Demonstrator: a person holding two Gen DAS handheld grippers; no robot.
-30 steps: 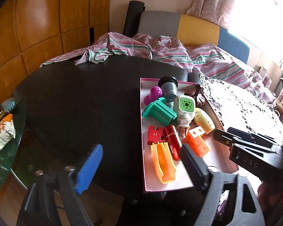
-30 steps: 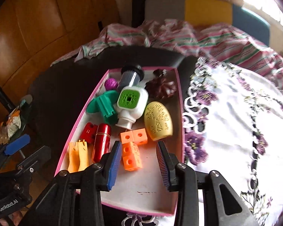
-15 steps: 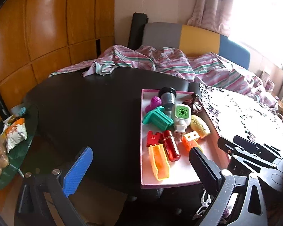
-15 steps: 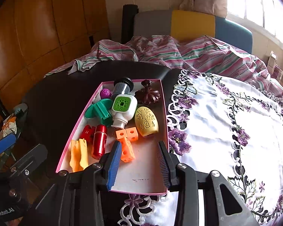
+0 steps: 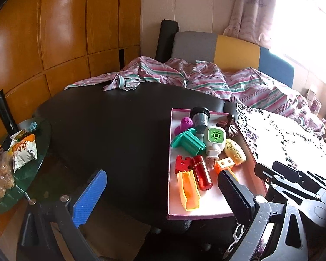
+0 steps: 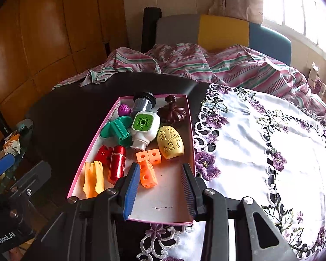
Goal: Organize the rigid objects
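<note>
A shallow pink-rimmed tray [image 6: 185, 130] [image 5: 170, 152] on the black table holds several rigid objects: orange linked cubes [image 6: 148, 171], a yellow egg-shaped case [image 6: 171, 142], a white plug-in with a green face [image 6: 144, 128], a red cylinder [image 6: 117, 163] [image 5: 202, 175], a yellow-orange piece [image 6: 94, 179], a teal part [image 6: 116, 129] and a dark brown knob [image 6: 171, 111]. My right gripper [image 6: 162, 190] is open and empty, over the tray's near end, just behind the cubes. My left gripper [image 5: 160, 193] is open wide and empty, over the table's near edge left of the tray.
A white embroidered cloth [image 6: 271, 152] covers the table's right half. Striped bedding [image 5: 184, 76] lies behind the table. A small glass side table [image 5: 15, 163] with snack packets stands at the left. Wood panelling is behind.
Both grippers have pulled back and up from the tray, so the tray looks smaller and more of the room shows. The objects in the tray have not moved.
</note>
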